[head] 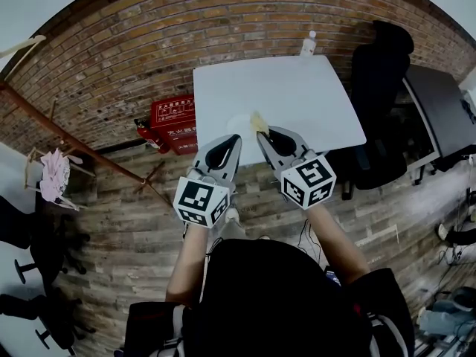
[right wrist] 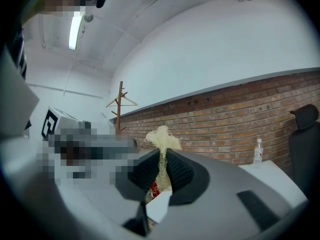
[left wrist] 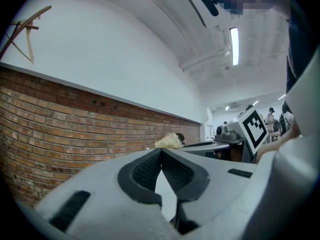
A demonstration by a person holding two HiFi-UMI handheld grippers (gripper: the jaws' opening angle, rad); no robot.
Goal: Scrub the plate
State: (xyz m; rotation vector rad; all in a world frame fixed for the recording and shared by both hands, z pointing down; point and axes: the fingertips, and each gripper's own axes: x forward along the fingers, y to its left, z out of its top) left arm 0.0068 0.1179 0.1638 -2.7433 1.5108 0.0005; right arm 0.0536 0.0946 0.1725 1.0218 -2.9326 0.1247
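A pale round plate (head: 240,122) lies on the white table (head: 297,95) near its front edge and is hard to tell from the tabletop. My left gripper (head: 236,137) (left wrist: 161,149) hangs at the plate's near rim, shut, with nothing showing between its pads. My right gripper (head: 260,133) (right wrist: 162,152) is beside it, shut on a pale yellow fibrous scrubber (head: 258,123) (right wrist: 161,138). The scrubber's tuft sticks out past the tips, over the plate's right side. The left gripper view shows that tuft (left wrist: 169,141) and the right gripper's marker cube (left wrist: 252,128).
A water bottle (head: 308,43) (right wrist: 258,152) stands at the table's far edge. A black chair (head: 383,73) and a dark desk (head: 439,110) are to the right. Red boxes (head: 174,121) sit on the floor left of the table, against the brick wall.
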